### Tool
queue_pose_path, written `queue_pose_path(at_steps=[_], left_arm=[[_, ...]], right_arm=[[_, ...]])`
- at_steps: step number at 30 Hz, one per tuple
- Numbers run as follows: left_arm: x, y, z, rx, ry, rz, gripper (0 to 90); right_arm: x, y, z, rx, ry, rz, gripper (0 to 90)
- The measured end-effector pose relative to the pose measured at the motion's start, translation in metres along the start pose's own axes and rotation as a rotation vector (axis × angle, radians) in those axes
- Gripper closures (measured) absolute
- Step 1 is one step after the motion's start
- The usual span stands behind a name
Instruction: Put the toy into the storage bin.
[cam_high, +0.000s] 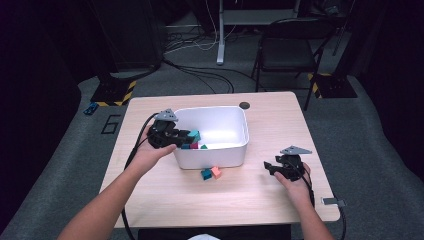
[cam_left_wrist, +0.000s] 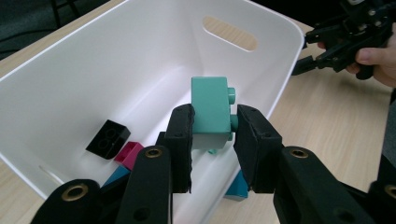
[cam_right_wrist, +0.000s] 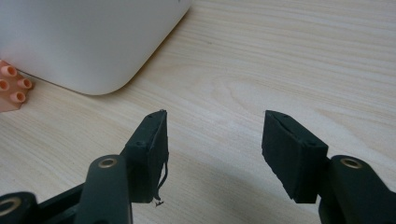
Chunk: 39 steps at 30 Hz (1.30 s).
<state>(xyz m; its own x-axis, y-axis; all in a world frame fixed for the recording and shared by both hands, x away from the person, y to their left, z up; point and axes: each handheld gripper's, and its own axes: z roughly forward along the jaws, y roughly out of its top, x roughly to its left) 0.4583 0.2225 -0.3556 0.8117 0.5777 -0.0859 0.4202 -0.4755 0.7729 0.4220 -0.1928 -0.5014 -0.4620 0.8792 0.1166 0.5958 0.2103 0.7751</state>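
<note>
A white bin (cam_high: 235, 150) stands mid-table. My left gripper (cam_high: 189, 136) hangs over its left side, shut on a teal brick (cam_high: 194, 134). In the left gripper view the teal brick (cam_left_wrist: 211, 109) stands upright between the pads (cam_left_wrist: 183, 135), studs facing right. Below it, inside the bin (cam_left_wrist: 84, 60), lie a black brick (cam_left_wrist: 108, 138), a magenta brick (cam_left_wrist: 130, 154) and blue bricks (cam_left_wrist: 237, 187). My right gripper (cam_high: 270, 167) rests open on the table right of the bin, nothing between its fingers (cam_right_wrist: 152, 144). A teal brick (cam_high: 205, 174) and an orange brick (cam_high: 216, 171) lie before the bin.
The orange brick (cam_right_wrist: 11, 88) sits by the bin's rounded corner (cam_right_wrist: 93, 46) in the right gripper view. A dark round grommet (cam_high: 244, 105) marks the table's far edge. A black chair (cam_high: 287, 50) and floor cables stand beyond. A small grey item (cam_high: 334, 202) lies at the near right edge.
</note>
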Motion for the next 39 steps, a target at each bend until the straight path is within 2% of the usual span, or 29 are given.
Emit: queue_pose_path(at_steps=[7,12,15,20,24,29,33,39], left_arm=[[0.008,0.0,0.01,0.017,0.042,-0.015,67.2],[0.013,-0.002,0.018,0.041,0.06,-0.01,67.2],[0.017,-0.004,0.022,0.05,0.069,-0.022,67.1],[0.024,-0.009,0.025,0.058,0.082,-0.049,67.1],[0.027,-0.011,0.024,0.064,0.096,-0.051,67.0],[0.026,-0.013,0.026,0.067,0.102,-0.063,65.8],[0.025,-0.014,0.027,0.075,0.116,-0.046,61.8],[0.023,-0.013,0.026,0.066,0.112,-0.046,57.8]], right_arm=[[0.0,0.0,0.0,-0.001,0.0,-0.001,40.5],[0.0,0.0,0.0,-0.001,-0.003,-0.003,40.5],[0.0,0.0,0.0,-0.001,-0.003,-0.002,40.5],[-0.001,0.0,0.0,-0.002,0.0,-0.002,40.5],[-0.001,0.0,0.0,-0.002,0.0,-0.003,40.5],[-0.001,0.0,0.0,-0.001,-0.004,-0.004,40.5],[-0.001,0.0,0.0,-0.001,-0.002,-0.003,40.4],[-0.001,0.0,0.0,-0.002,-0.002,-0.001,40.5]])
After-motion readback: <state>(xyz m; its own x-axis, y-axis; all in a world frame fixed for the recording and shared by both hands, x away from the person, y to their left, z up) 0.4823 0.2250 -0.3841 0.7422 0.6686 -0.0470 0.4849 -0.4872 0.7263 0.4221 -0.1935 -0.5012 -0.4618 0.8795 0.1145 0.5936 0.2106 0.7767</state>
